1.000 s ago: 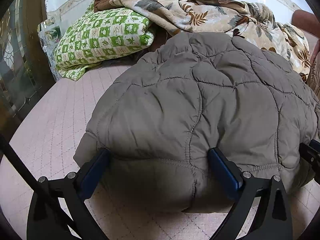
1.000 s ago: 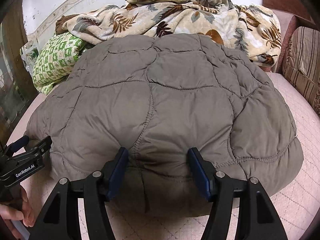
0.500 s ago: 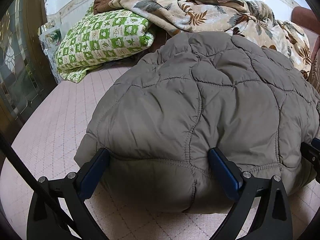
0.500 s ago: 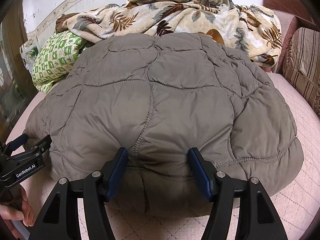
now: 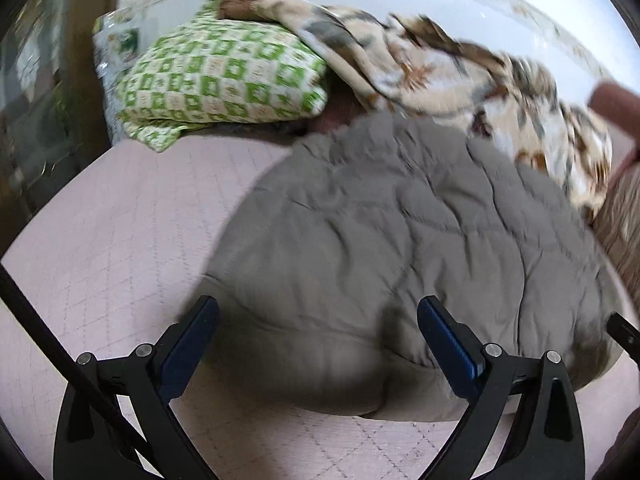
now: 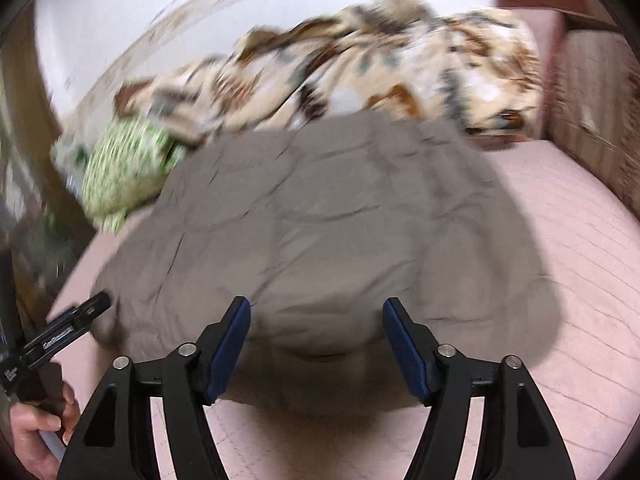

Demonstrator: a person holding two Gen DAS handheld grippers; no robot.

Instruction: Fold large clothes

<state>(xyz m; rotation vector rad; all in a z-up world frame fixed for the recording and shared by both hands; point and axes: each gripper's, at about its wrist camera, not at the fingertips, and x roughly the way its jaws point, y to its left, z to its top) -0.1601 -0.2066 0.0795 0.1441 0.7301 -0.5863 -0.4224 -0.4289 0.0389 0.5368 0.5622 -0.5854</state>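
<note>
The right gripper (image 6: 316,344) has its blue-padded jaws spread and widening; the folded near edge of the grey-brown quilted puffer jacket (image 6: 320,232) bulges between them, yet the pads appear to stand clear of the cloth rather than pinch it. The left gripper (image 5: 318,344) is likewise spread wide, the jacket's left near corner in the gap with neither pad pressing on it.

From either pair of tongs the jacket lies straight ahead at twelve o'clock, a puffy folded bundle on the pale pink quilted mattress (image 6: 560,280). Its long axis runs roughly nine to three across both views. Each hand sits at one end of the near edge, so neither is clearly nearer.

At eight o'clock in the right view, the left gripper's black body carries white lettering, too blurred to read. Beyond lie a green-and-white checked pillow (image 5: 224,76) and a leaf-patterned cream blanket (image 6: 360,68).
</note>
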